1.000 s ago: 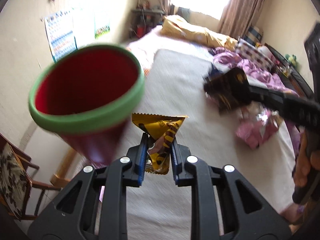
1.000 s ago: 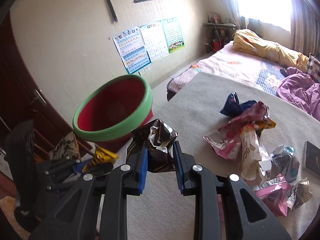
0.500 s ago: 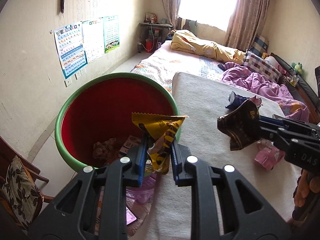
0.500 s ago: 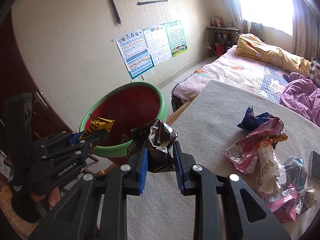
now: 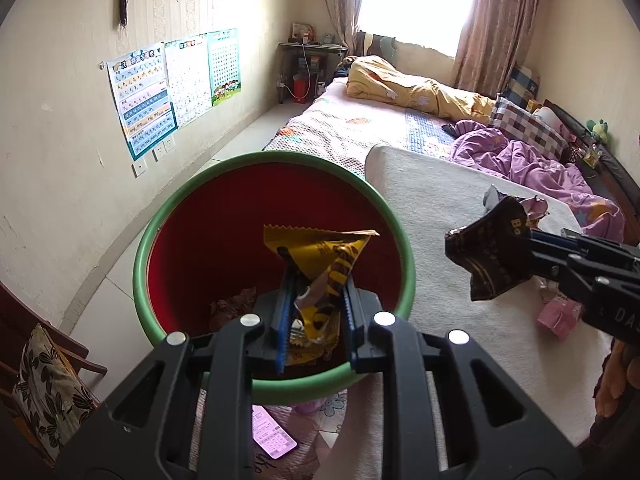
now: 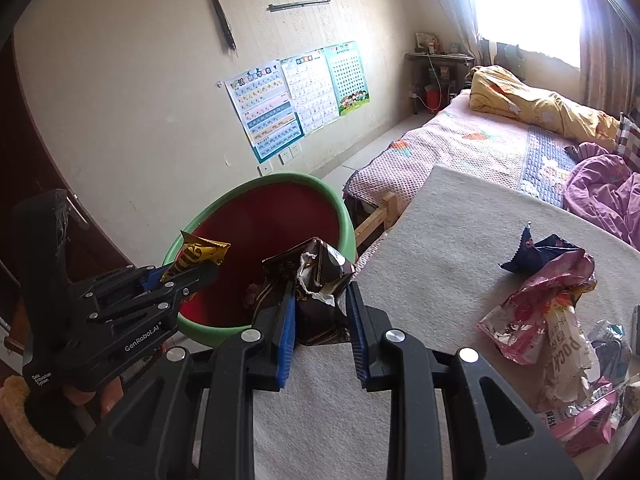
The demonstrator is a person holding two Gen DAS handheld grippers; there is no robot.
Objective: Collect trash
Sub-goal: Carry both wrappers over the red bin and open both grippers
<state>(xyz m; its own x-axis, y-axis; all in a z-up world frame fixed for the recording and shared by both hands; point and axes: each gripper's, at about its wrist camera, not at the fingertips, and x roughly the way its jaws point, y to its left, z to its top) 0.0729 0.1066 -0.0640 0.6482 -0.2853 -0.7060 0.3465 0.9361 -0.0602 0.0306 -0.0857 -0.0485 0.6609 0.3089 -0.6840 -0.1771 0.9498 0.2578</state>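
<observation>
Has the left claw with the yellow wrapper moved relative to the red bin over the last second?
Yes. The left claw, shut on the yellow wrapper, has moved from beside the red bin to over its open mouth.

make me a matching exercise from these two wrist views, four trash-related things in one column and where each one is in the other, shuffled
Things:
1. yellow wrapper
2. dark brown wrapper
3. pink snack bag
4. red bin

Places:
A. lying on the beige blanket
B. on the floor beside the bed, green-rimmed, with some trash inside
C. clamped in the left gripper, over the bin's opening
D. clamped in the right gripper, at the blanket's edge by the bin

Pairs: 1-C, 2-D, 3-A, 4-B
</observation>
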